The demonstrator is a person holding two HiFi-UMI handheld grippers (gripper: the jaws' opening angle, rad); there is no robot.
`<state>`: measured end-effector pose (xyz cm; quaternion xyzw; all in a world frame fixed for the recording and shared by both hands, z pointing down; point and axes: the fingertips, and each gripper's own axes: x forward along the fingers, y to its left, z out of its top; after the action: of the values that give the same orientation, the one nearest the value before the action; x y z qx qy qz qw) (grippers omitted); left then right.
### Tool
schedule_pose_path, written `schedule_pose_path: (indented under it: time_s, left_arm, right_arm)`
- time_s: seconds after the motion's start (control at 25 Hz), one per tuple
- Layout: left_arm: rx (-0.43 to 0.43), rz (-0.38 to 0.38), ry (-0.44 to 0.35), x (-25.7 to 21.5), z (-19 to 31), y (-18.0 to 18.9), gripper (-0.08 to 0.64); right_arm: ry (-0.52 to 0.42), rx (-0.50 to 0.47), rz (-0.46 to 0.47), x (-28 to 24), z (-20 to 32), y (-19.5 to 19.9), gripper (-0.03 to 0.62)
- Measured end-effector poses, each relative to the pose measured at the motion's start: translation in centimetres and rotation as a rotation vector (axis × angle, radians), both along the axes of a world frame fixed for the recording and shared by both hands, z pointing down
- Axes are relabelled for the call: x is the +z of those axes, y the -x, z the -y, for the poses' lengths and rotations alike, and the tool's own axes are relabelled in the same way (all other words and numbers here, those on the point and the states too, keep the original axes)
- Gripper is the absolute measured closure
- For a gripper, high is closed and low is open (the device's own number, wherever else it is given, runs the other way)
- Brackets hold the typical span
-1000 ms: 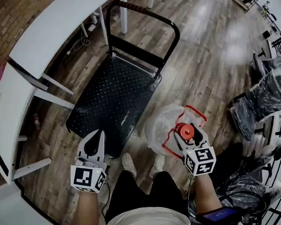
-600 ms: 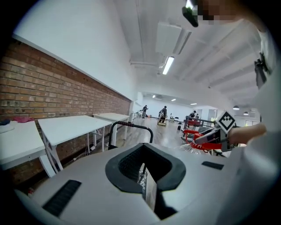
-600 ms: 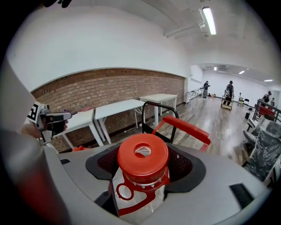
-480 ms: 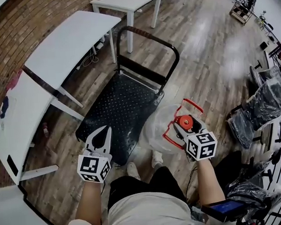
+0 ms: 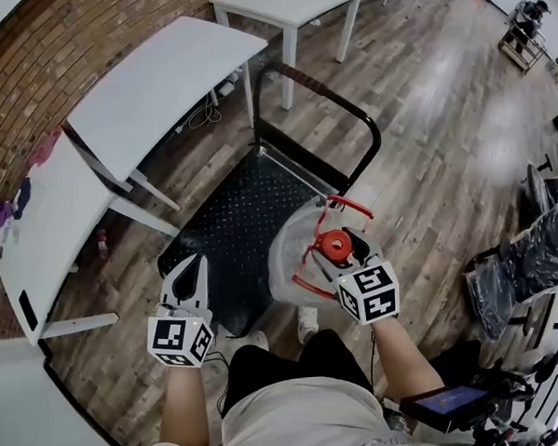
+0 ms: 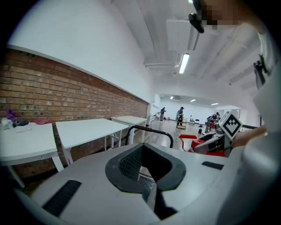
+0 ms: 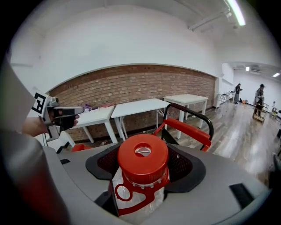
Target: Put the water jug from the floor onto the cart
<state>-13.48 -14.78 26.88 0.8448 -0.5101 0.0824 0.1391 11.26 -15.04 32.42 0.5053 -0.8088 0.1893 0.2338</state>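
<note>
Wood floor (image 5: 441,116) carries blk cart (image 5: 233,234) (studded deck) w/ white tables (image 5: 160,84) beside.

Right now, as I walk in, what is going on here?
A person holds a gripper in each hand. The right gripper is shut on the neck of the water jug, just under its red cap. The jug is at the near edge of the cart; whether it rests on the deck is unclear. The left gripper is shut and empty.

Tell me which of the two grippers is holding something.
The right gripper: its jaws are clamped on the neck of the water jug, under the red cap. The left gripper has its jaws together on nothing.
</note>
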Motion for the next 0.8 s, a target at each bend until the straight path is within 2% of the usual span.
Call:
schedule_pose_path:
  time_s: [0.28,0.52,0.8]
  left_arm:
    - [-0.152,0.042,0.033,1.5,1.0,0.6,0.56]
    - [-0.2,0.062,0.079,3.4,2.5,2.2,0.56]
    - [-0.254,0.101,0.129,5.6,1.2,3.5,0.56]
  right_arm:
    - [-0.004,-0.123,-0.033,3.9,7.1,-0.6,0.275]
    - [0.003,-0.111,-0.071,8.8,13.8,-1.1,0.275]
    - [0.038,-0.108,-0.098,14.8,17.8,-1.6,0.275]
